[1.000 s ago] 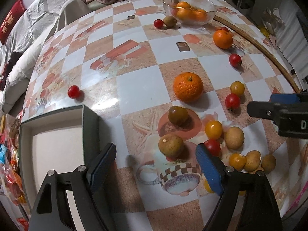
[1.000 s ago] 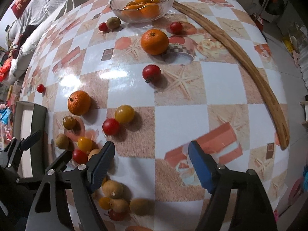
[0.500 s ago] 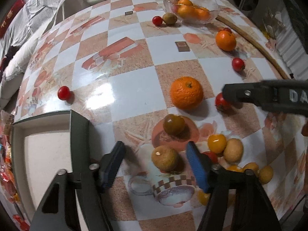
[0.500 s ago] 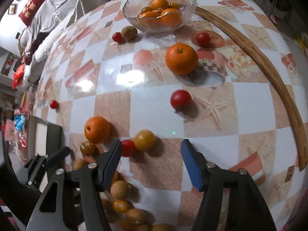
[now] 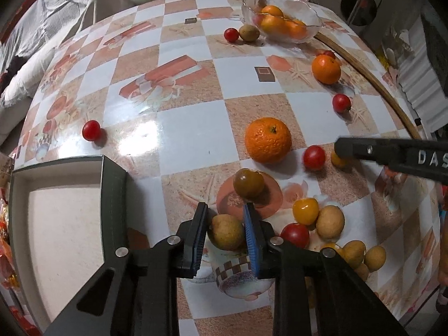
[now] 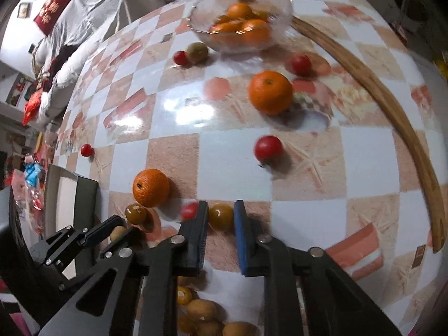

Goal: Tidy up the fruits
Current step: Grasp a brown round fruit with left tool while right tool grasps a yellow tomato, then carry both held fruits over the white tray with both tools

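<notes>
Two grips are closing at once on the checkered table (image 5: pixel 184 117), so each lift should go straight up, clear of the loose fruit packed at about 3 to 4 o'clock of the left gripper (image 5: pixel 225 231) and of the empty box (image 5: pixel 112 190) at its 9 o'clock. That gripper's jaws are drawn nearly together around a brown longan-like fruit (image 5: pixel 226 231), pads touching or just beside its flanks. Right gripper (image 6: pixel 221 218), narrowed likewise, brackets a yellow cherry tomato (image 6: pixel 220 216), though motion blur leaves contact uncertain; squeeze gently.
</notes>
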The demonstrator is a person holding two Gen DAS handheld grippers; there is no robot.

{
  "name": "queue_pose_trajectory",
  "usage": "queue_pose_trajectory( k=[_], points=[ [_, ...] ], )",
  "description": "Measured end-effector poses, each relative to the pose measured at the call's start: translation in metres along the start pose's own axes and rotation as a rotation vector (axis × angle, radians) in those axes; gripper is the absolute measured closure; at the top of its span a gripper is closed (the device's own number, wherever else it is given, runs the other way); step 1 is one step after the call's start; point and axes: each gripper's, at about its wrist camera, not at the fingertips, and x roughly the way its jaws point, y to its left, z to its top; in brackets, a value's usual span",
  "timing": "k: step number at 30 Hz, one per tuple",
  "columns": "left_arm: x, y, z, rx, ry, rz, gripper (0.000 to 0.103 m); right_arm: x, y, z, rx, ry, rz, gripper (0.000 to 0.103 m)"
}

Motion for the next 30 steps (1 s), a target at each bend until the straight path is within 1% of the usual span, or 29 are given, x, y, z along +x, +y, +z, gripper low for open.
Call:
queue_pose_trajectory(
  k=[1,3,4,6,7,10,12,13,16,23,30],
  points=[
    [0.0,-0.001,0.0,0.005,-0.001,0.004,0.075,0.003,-0.004,-0.001,0.008,0.016,0.008,0.083],
    [0.0,-0.002,-0.001,0.012,-0.004,0.012,0.075,0.003,-0.004,-0.002,-0.014,0.007,0.006,0.081],
    [0.0,-0.002,-0.001,0.013,-0.004,0.014,0.075,0.004,-0.002,-0.002,-0.023,0.012,0.003,0.078],
    [0.0,-0.003,-0.001,0.01,-0.003,0.013,0.075,0.011,0.002,-0.002,-0.033,0.049,0.005,0.077],
    [0.0,-0.003,-0.001,0.009,-0.003,0.014,0.075,0.01,0.005,-0.002,-0.05,0.032,-0.005,0.075],
    [0.0,-0.004,-0.001,0.011,-0.005,0.017,0.075,0.013,0.012,-0.005,-0.076,0.028,-0.033,0.075],
    [-0.001,-0.003,-0.002,0.0,-0.008,0.007,0.075,0.014,0.014,-0.007,-0.085,0.028,-0.05,0.081],
    [-0.001,-0.001,-0.002,-0.007,-0.009,-0.001,0.075,0.014,0.015,-0.008,-0.087,0.028,-0.054,0.081],
    [-0.003,0.006,-0.004,-0.039,-0.011,-0.032,0.075,0.01,0.012,-0.013,-0.064,0.018,-0.044,0.081],
    [-0.015,0.014,-0.006,-0.068,-0.023,-0.045,0.075,-0.004,0.006,-0.02,-0.037,0.016,-0.017,0.081],
    [-0.039,0.022,-0.006,-0.089,-0.066,-0.067,0.075,-0.019,0.014,-0.024,-0.053,0.007,-0.002,0.081]
  ],
)
